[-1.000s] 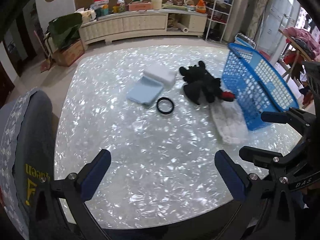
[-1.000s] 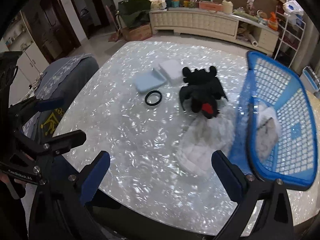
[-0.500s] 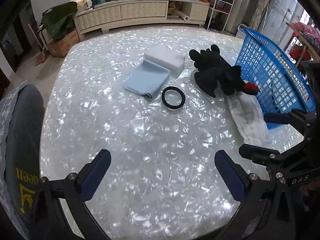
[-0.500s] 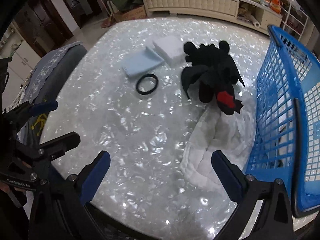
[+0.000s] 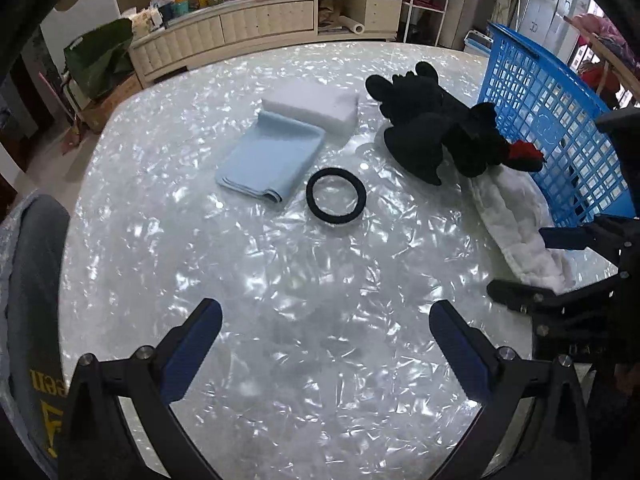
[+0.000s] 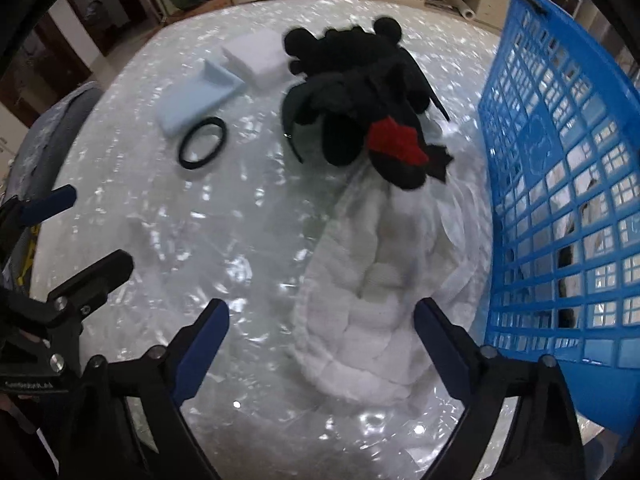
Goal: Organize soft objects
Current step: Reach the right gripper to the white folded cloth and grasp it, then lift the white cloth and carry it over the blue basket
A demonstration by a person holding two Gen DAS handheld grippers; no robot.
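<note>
Two hand-held grippers hang over a pearly white table (image 5: 280, 280) strewn with soft goods. The right gripper (image 6: 322, 334) points steeply down at a quilted white cloth (image 6: 384, 292), its blue pads spread wide but closing; the near end of the cloth lies between them, and neither pad yet presses on it. The left gripper (image 5: 326, 338) stands fully spread over bare tabletop with nothing between its jaws.

The white cloth lies crumpled just beside the blue basket (image 6: 568, 184), which stands at the table's right edge with something pale already inside. A black plush toy (image 6: 360, 92) with a red patch rests on the cloth's far end. Farther left lie a black ring (image 6: 202, 143), a folded light-blue cloth (image 6: 196, 98) and a white foam block (image 6: 258, 56), the last two touching.

The step in hand looks like a pick of the white cloth for the basket. Doing it well likely means sinking the pads into a raised fold near the near end, closing firmly on thick fabric and not a thin edge, then lifting slowly. The toy's weight on the far end could drag it along or tip it off; sliding the cloth out low, or clearing the toy first, seems safer. The basket wall stands close to the right pad.
</note>
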